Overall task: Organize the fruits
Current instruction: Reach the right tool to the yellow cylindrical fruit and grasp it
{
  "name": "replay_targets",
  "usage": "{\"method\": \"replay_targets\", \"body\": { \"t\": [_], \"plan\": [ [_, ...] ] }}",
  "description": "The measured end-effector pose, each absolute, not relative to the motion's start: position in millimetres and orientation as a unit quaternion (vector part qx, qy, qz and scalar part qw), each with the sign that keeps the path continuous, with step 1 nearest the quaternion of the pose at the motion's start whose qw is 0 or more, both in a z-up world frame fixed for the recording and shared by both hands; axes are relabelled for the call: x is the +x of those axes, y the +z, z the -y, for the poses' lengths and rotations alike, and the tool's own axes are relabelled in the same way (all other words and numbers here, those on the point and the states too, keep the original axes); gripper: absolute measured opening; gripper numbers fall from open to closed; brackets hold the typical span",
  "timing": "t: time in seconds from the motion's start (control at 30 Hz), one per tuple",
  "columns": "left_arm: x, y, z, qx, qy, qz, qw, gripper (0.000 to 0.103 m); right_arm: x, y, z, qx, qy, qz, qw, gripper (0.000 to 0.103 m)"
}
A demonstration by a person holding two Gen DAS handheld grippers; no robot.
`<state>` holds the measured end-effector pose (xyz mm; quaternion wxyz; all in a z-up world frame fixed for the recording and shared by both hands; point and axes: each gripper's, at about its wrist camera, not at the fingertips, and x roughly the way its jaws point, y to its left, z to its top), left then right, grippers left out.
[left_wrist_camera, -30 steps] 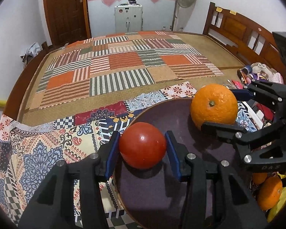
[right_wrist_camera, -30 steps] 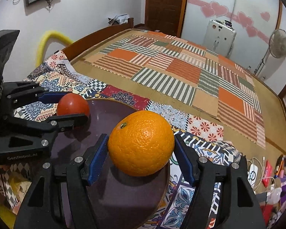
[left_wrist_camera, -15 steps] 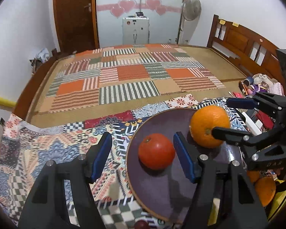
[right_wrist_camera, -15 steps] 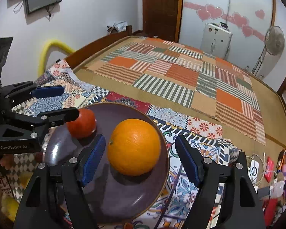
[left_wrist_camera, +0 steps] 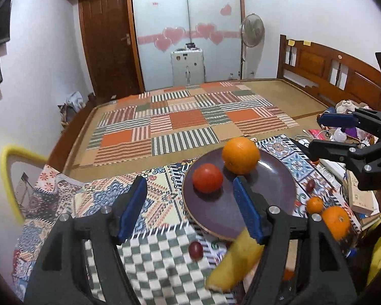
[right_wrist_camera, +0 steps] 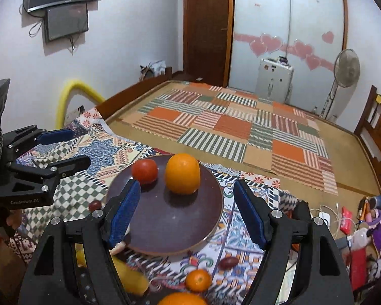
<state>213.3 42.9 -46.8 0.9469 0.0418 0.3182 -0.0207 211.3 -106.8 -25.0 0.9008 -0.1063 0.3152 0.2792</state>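
Both the left gripper (left_wrist_camera: 190,207) and right gripper (right_wrist_camera: 186,212) have just opened and hold nothing; risk: orange (right_wrist_camera: 182,173) and tomato (right_wrist_camera: 144,170) rolling off the shallow plate (right_wrist_camera: 190,233) on soft bedding.

A wide wooden-framed bed (left_wrist_camera: 266,94) carries everything. On it lies a striped patchwork mat (left_wrist_camera: 190,124) in orange, green and white, and nearer the cameras a colourful patterned cloth (right_wrist_camera: 104,152). Directly on that cloth sit a round dark purple plate (right_wrist_camera: 170,228), a yellow banana (left_wrist_camera: 236,261), two small dark red fruits (left_wrist_camera: 196,250) (right_wrist_camera: 228,262) and a small orange tangerine (right_wrist_camera: 198,280).
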Motion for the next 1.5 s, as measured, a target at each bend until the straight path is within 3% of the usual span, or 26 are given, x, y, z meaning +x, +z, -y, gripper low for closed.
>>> {"method": "replay_targets", "body": {
  "t": [0.5,1.13,1.23,1.5],
  "plan": [
    [132,-53,-39,0.011,-0.028,-0.316,0.948,0.075,141,-56,101,-0.073,0.313,-0.314,0.893,0.075],
    [115,-104,-48,0.008,-0.026,-0.356,0.934,0.075,150,-107,64,-0.083,0.301,-0.348,0.884,0.074],
    [116,-106,-47,0.008,-0.027,-0.358,0.933,0.075,150,-106,64,-0.078,0.304,-0.347,0.884,0.056],
    [118,-107,-44,0.007,-0.032,-0.357,0.933,0.075,145,-92,79,-0.076,0.287,-0.315,0.902,0.040]
  ]
}}
